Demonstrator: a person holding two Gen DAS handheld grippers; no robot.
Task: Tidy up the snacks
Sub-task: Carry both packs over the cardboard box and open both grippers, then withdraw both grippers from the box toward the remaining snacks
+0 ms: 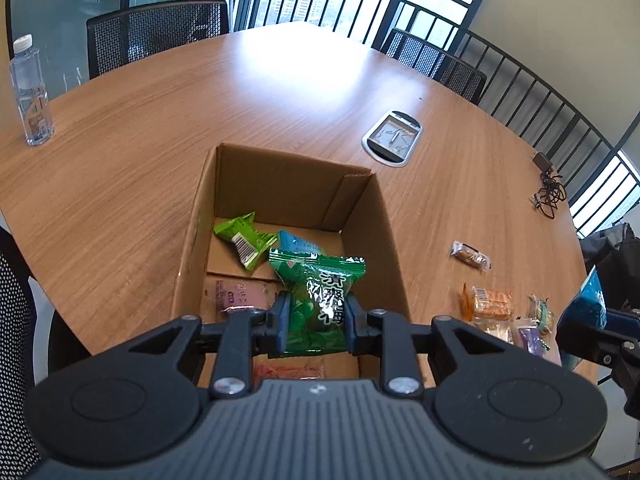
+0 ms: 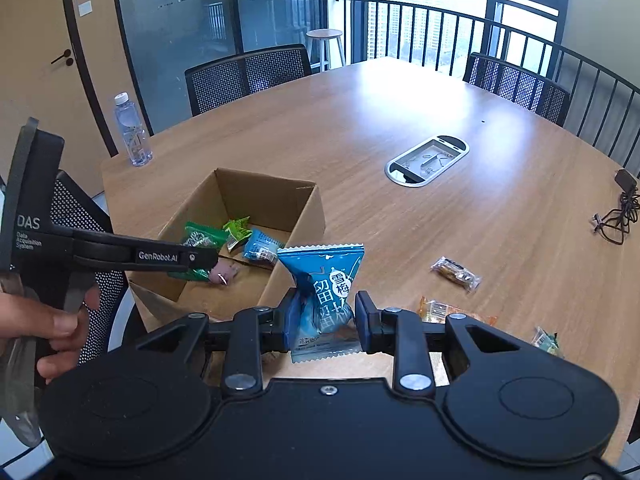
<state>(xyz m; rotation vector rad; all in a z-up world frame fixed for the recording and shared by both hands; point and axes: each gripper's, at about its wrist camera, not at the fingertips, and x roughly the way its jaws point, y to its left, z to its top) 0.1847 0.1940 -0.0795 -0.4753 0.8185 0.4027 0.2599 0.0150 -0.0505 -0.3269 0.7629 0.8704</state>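
An open cardboard box (image 1: pixel 384 216) (image 2: pixel 308 216) stands on the wooden table. My left gripper (image 1: pixel 316 316) is shut on a green snack packet (image 1: pixel 318 296) and holds it over the box. In the box lie a light green packet (image 1: pixel 242 236), a blue packet (image 1: pixel 296 242) and a pink packet (image 1: pixel 240 294). My right gripper (image 2: pixel 326 320) is shut on a blue snack packet (image 2: pixel 324 288), held to the right of the box. Loose snacks lie on the table: a brown one (image 2: pixel 456 272) (image 1: pixel 470 256) and an orange one (image 1: pixel 486 304) (image 2: pixel 434 308).
A water bottle (image 1: pixel 30 92) (image 2: pixel 132 132) stands at the table's far left. A metal cable hatch (image 1: pixel 394 136) (image 2: pixel 428 160) sits in the tabletop. A black charger with cable (image 2: pixel 620 208) lies at the right. Mesh chairs (image 2: pixel 248 76) surround the table.
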